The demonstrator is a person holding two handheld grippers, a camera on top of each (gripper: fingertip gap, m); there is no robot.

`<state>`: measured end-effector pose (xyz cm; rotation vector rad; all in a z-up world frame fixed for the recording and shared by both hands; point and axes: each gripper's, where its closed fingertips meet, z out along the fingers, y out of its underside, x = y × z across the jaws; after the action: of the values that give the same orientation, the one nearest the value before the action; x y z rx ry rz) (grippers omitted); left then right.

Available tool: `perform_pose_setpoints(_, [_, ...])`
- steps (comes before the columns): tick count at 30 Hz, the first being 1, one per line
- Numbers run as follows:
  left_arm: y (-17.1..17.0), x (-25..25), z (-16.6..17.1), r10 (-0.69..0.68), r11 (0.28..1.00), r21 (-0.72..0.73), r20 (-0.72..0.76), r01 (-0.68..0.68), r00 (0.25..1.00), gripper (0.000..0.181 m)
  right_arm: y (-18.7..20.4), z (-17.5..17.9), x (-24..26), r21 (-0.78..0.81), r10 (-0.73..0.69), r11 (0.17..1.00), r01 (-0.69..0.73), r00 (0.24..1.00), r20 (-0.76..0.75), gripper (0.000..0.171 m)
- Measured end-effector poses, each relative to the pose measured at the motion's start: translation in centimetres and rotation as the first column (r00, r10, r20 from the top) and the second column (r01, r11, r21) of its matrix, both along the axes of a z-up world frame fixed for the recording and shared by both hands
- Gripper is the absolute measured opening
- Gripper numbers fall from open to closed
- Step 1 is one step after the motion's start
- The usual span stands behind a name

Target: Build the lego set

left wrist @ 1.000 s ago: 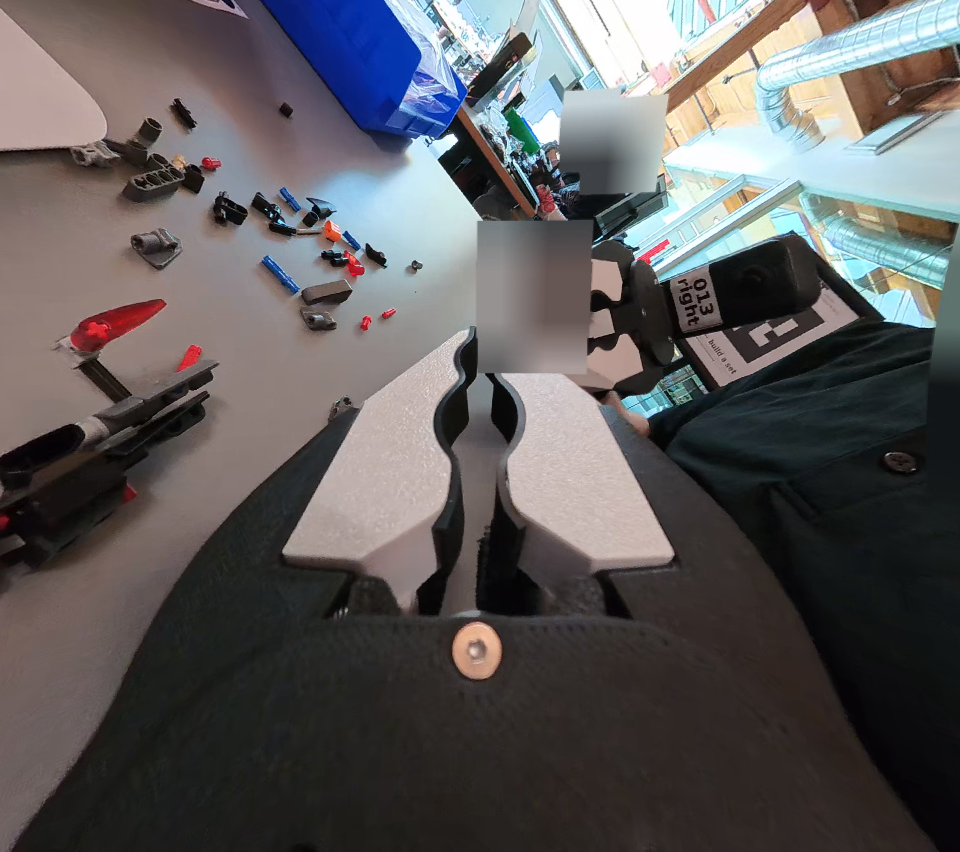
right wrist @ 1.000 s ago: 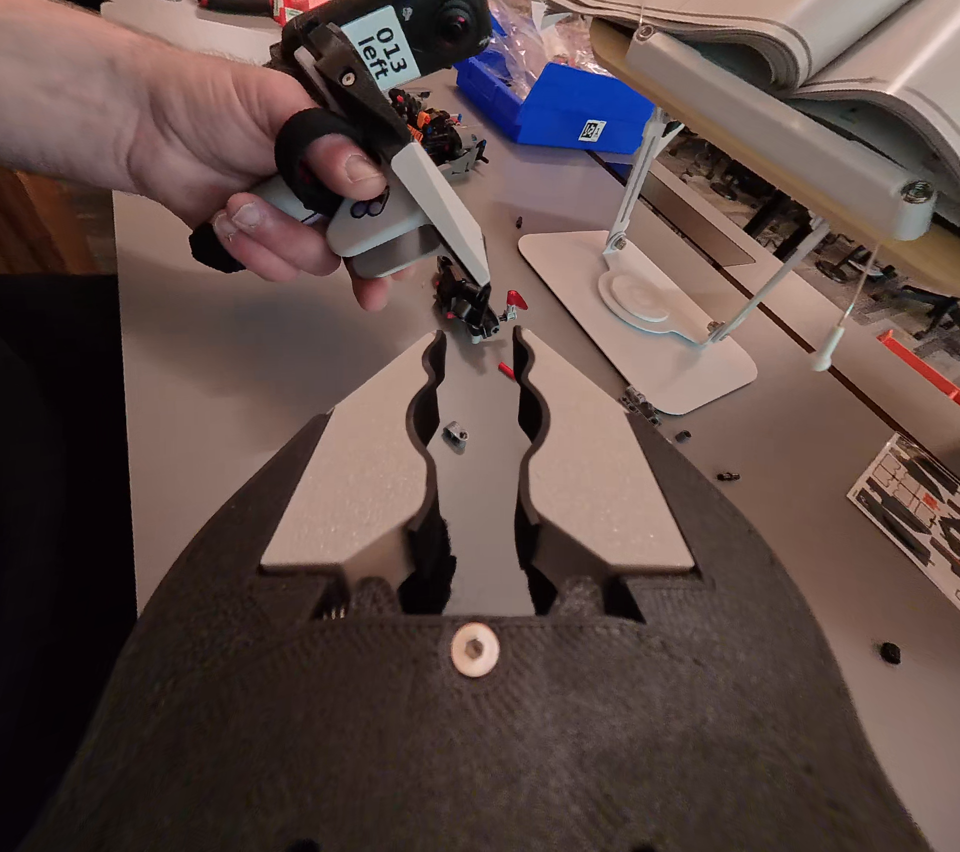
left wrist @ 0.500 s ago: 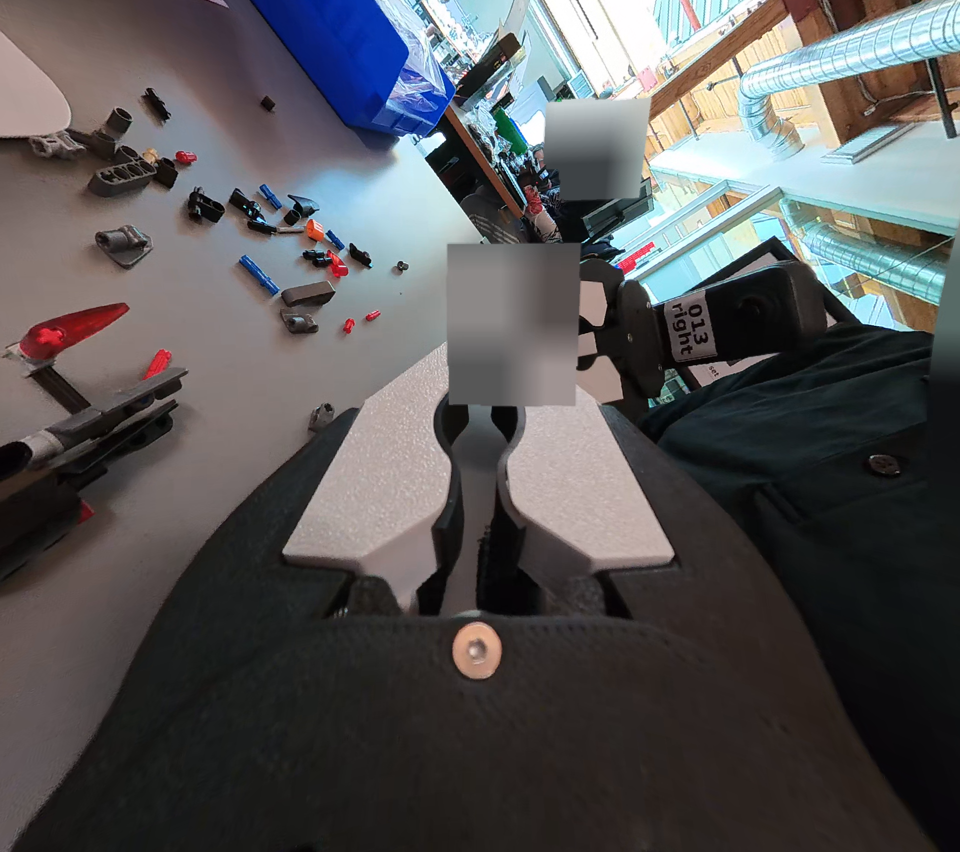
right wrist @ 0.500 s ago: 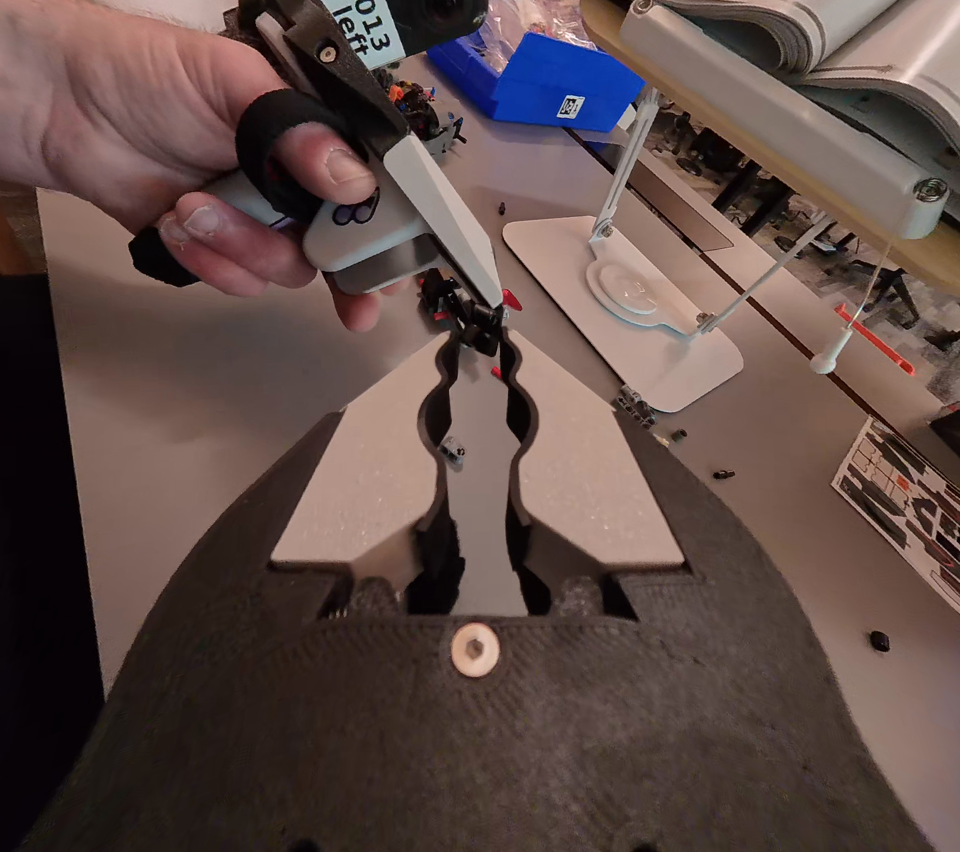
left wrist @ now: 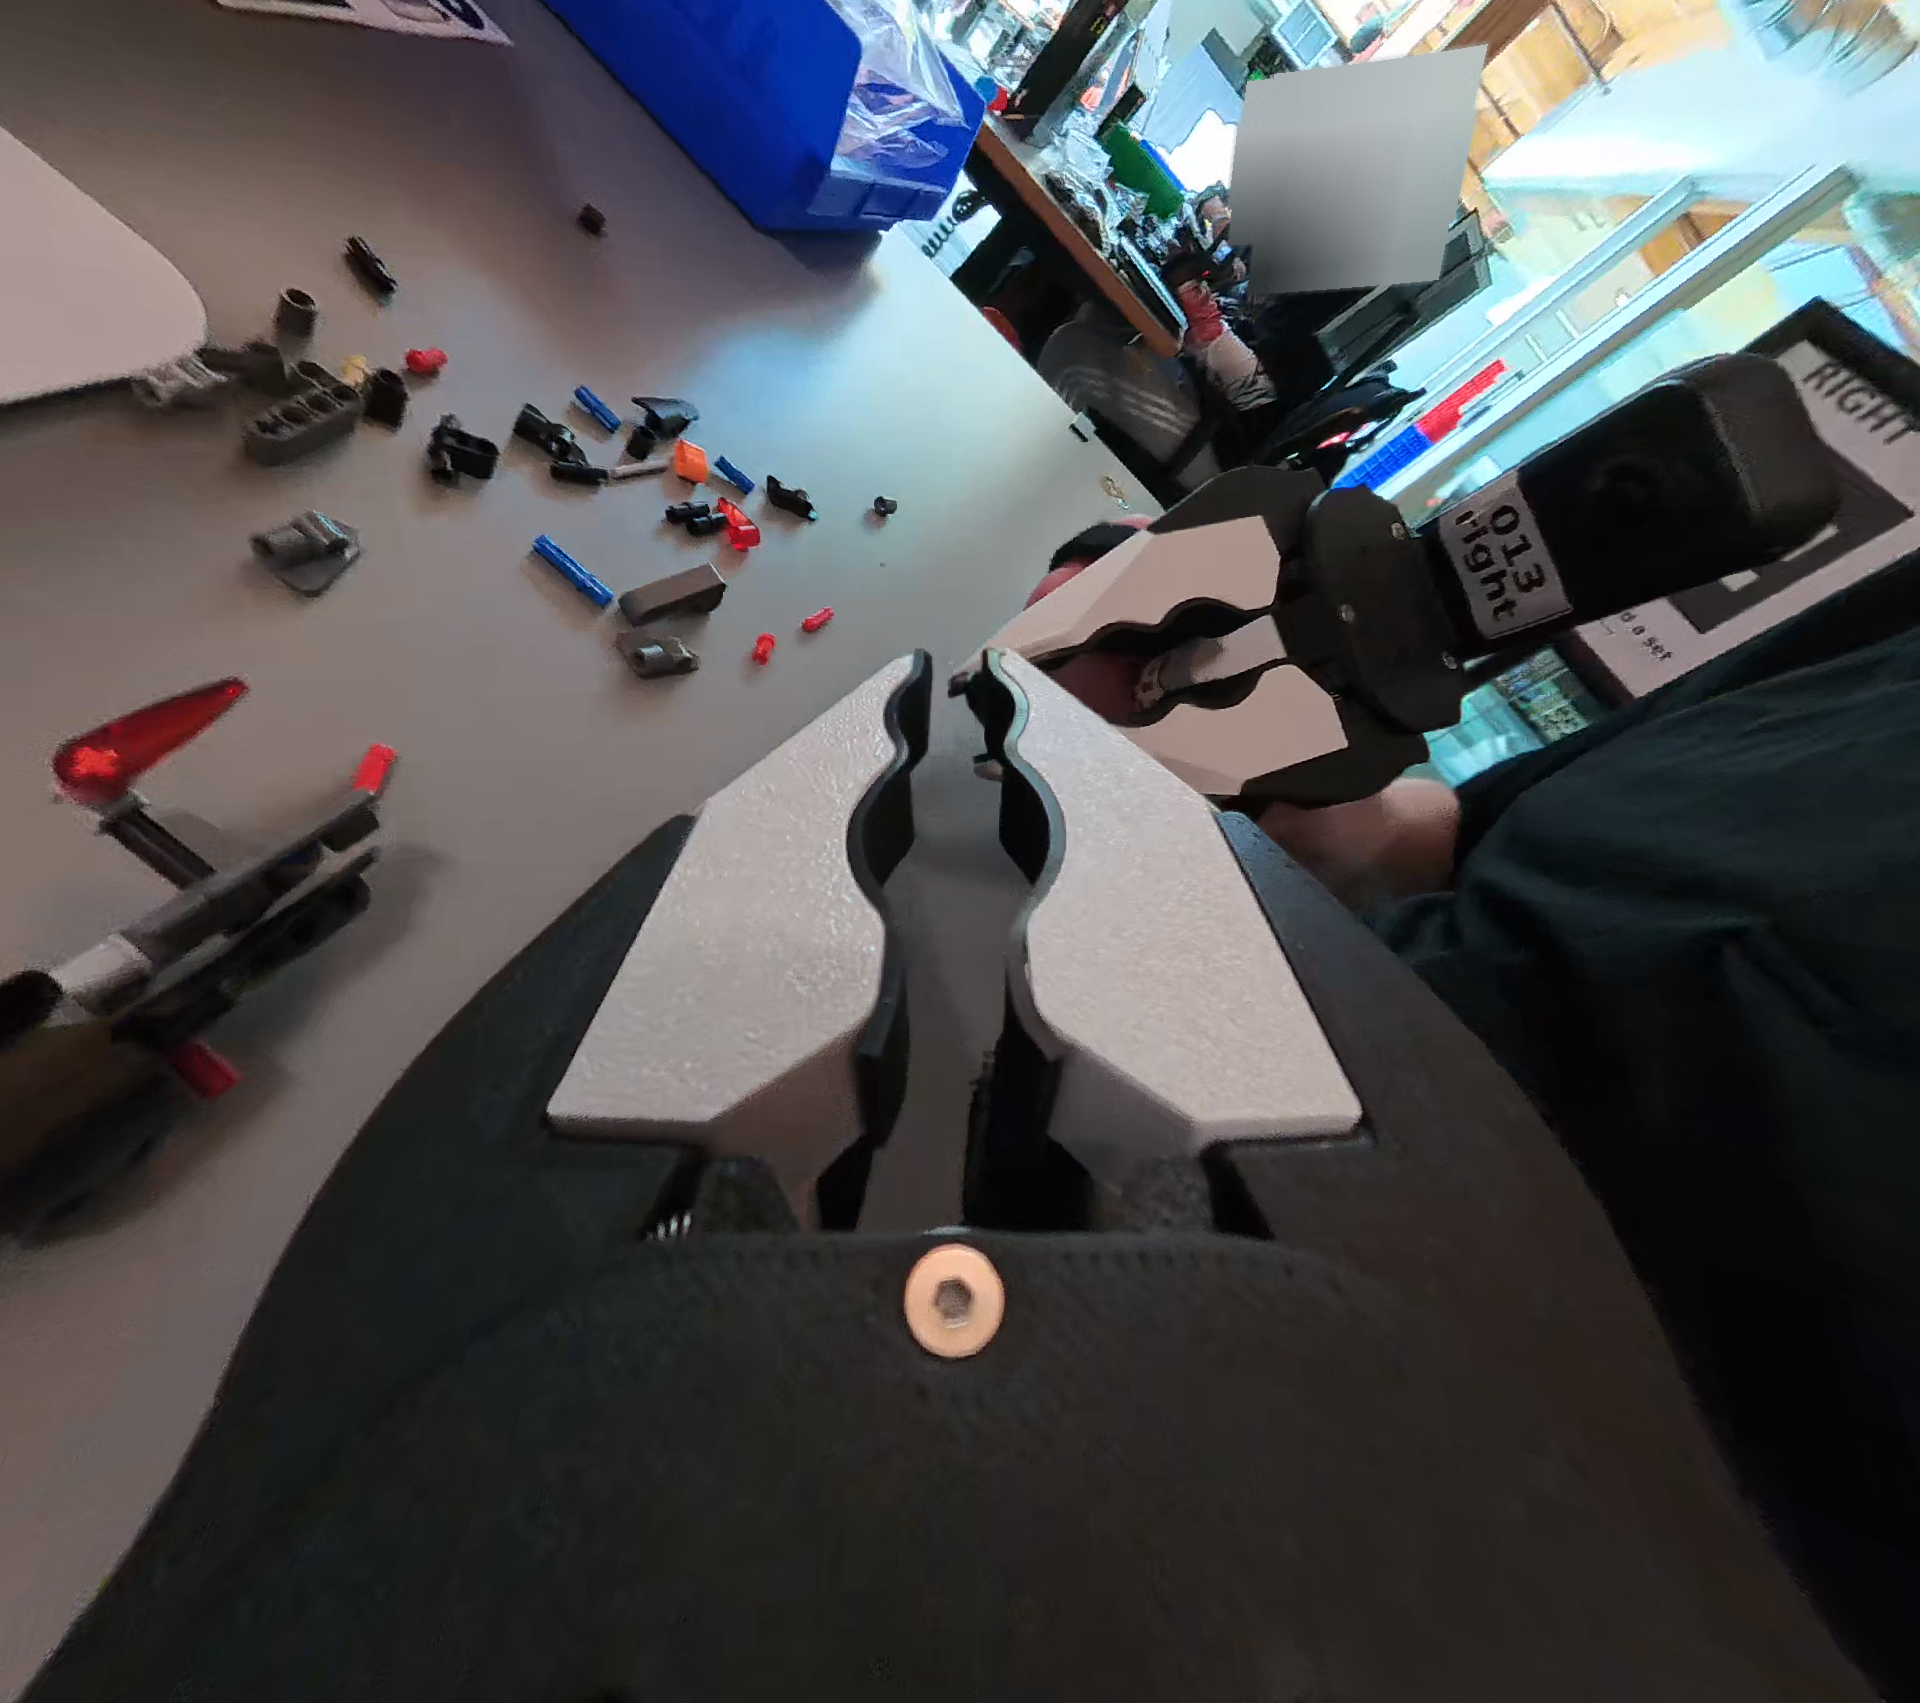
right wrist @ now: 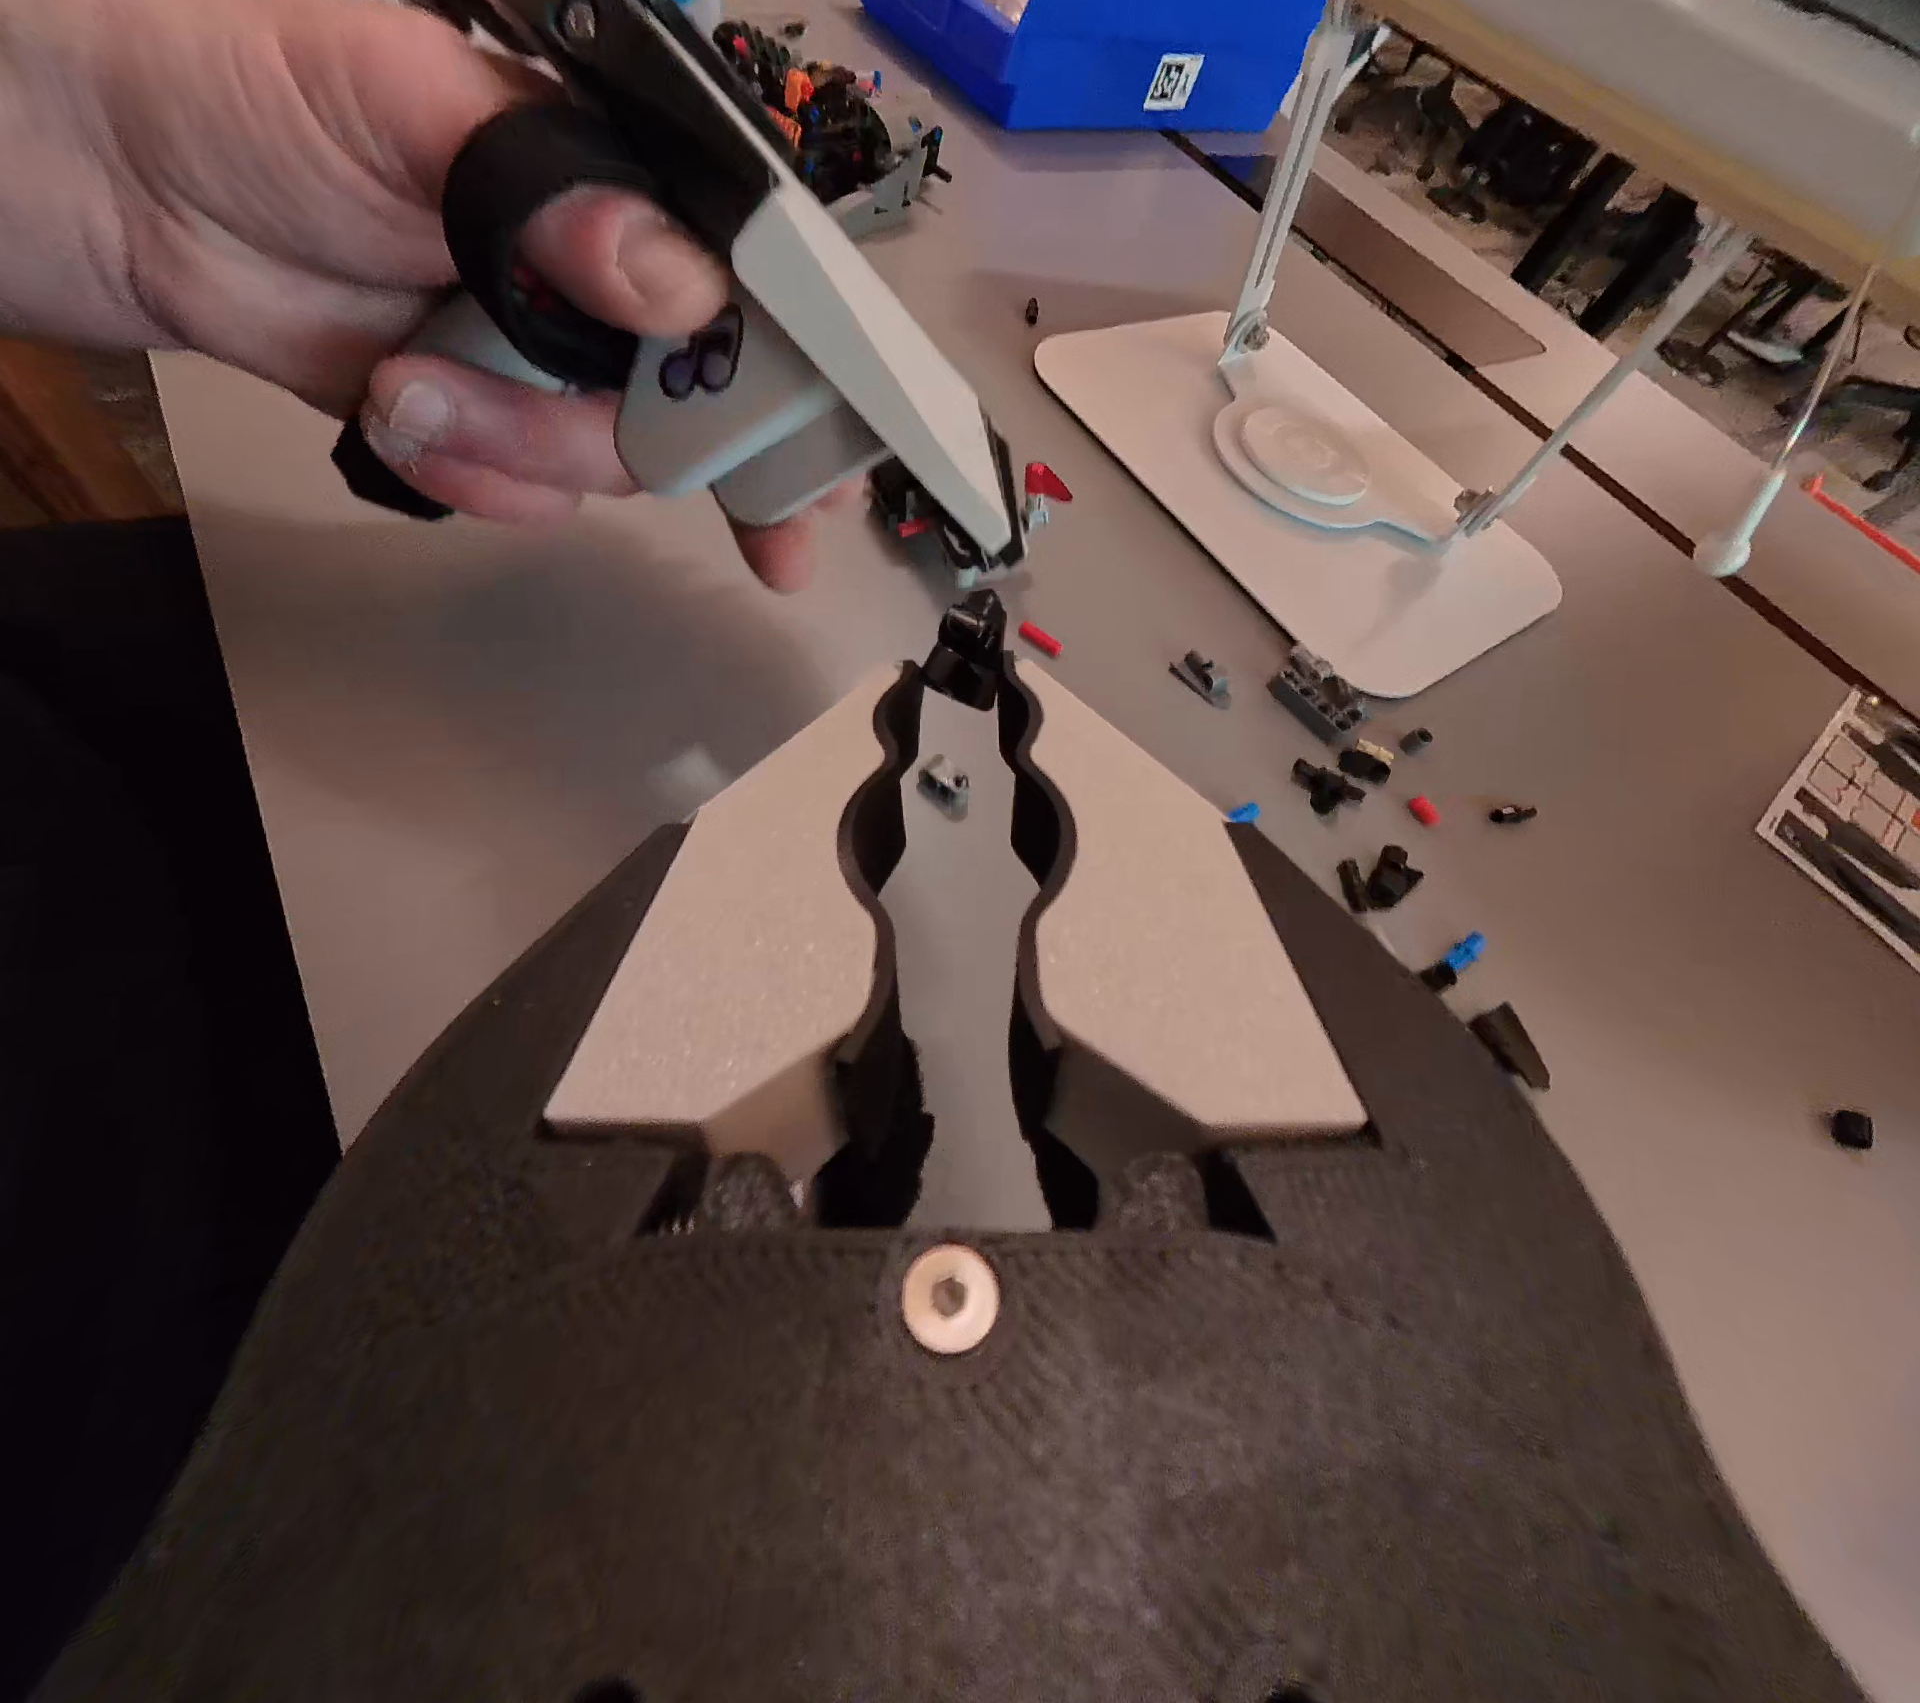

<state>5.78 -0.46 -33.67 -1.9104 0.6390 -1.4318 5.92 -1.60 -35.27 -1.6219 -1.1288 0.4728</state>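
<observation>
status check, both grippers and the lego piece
Right gripper shut on small black piece at fingertips. Left gripper nearly closed, empty, tips close by. Loose parts scattered on table, path clear.

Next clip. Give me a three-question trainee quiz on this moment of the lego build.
1. True or false: the right gripper is empty.
2. The bin on the table is: A red, B blue, C green.
3. Fill in: the loose pin just past the right gripper's tips is ____.
Key: 1 false, it is shut on a black piece; 2 B; 3 red.
</observation>
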Motion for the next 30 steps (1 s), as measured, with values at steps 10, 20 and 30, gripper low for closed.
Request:
perform_pose_setpoints(10, [0.1, -0.5, -1.0, 0.017, 0.998, 0.055, -0.091, -0.012, 0.996, 0.006, -1.7, -5.5, 3.9, -0.307, 0.009, 0.95, 0.06, 0.976, 0.219, 0.012])
perform_pose_setpoints(20, [-0.7, -0.4, -2.1, -0.003, 0.997, 0.072, -0.159, 0.014, 0.987, 0.005, -2.5, -7.7, 4.4, -0.426, 0.012, 0.897, 0.118, 0.957, 0.29, 0.012])
perform_pose_setpoints(30, [-0.8, -0.5, -2.5, -0.018, 0.997, 0.069, -0.17, 0.03, 0.985, 0.004, -2.7, -7.7, 4.3, -0.49, 0.041, 0.864, 0.114, 0.955, 0.294, 0.012])
